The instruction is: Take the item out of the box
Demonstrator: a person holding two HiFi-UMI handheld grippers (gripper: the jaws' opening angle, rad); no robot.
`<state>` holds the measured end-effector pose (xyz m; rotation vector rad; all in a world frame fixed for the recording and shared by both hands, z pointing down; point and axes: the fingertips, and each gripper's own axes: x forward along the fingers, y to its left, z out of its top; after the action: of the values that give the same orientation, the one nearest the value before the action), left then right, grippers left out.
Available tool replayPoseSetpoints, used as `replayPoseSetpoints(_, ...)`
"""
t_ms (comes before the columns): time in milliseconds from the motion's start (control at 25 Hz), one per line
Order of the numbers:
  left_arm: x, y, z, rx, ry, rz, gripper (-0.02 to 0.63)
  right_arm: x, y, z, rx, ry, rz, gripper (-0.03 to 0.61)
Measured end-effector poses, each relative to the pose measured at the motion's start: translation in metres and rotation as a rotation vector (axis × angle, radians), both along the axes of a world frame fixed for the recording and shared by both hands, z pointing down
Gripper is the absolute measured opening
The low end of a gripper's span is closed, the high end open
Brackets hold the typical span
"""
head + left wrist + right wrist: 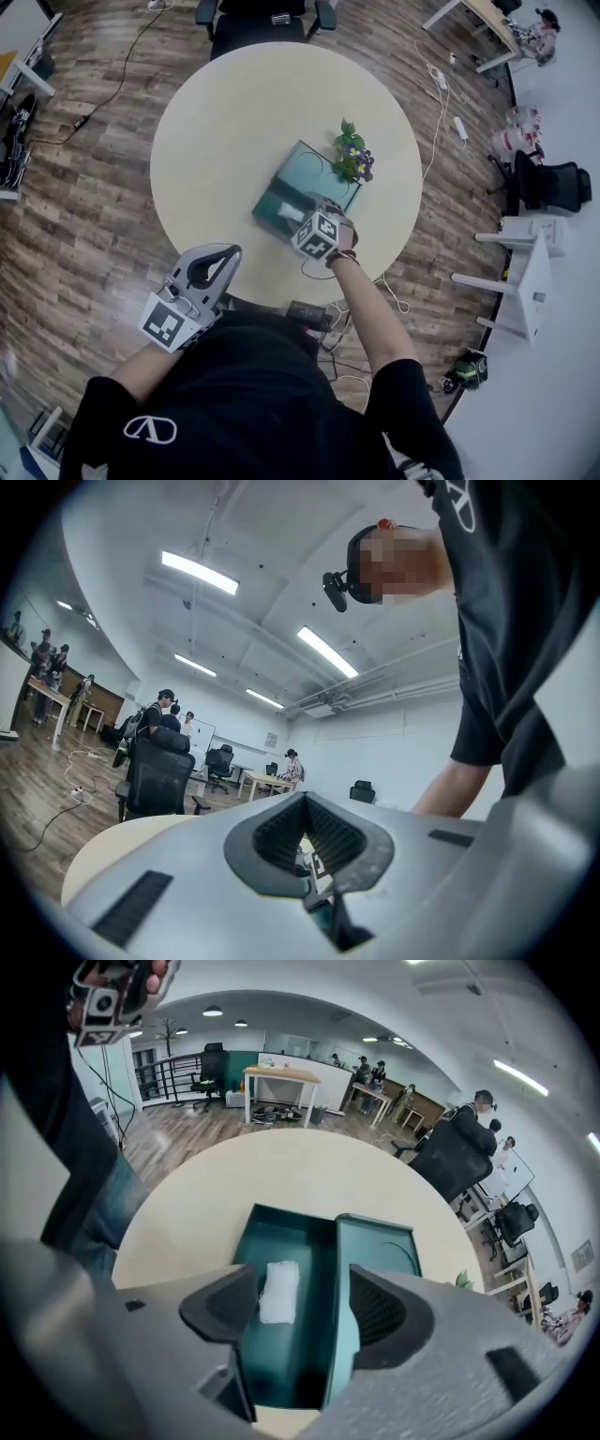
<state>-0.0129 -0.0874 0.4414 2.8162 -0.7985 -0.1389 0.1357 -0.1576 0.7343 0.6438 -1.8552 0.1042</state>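
An open teal box (272, 190) lies near the middle of the round table (225, 122), its lid (322, 172) folded out to the right. A small white flat item (287, 212) rests on the box floor. My right gripper (306, 216) hangs just above the box. In the right gripper view that gripper (300, 1305) is open; the white item (279, 1290) lies between its pads, close to the left one, and the box wall (337, 1279) stands nearer the right pad. My left gripper (228, 251) is shut and holds nothing, off the table's near edge by my body.
A small potted plant with purple flowers (353, 155) stands at the lid's far right corner. A black office chair (261, 19) is pushed to the table's far side. Cables run over the wooden floor. Other people, desks and chairs are far off.
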Motion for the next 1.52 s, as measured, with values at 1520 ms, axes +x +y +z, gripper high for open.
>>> replayPoseSetpoints(1520, -0.021, 0.018, 0.035, -0.087, -0.052, -0.053, 0.005, -0.002, 0.011, 0.106, -0.289, 0.291, -0.175, 0.183)
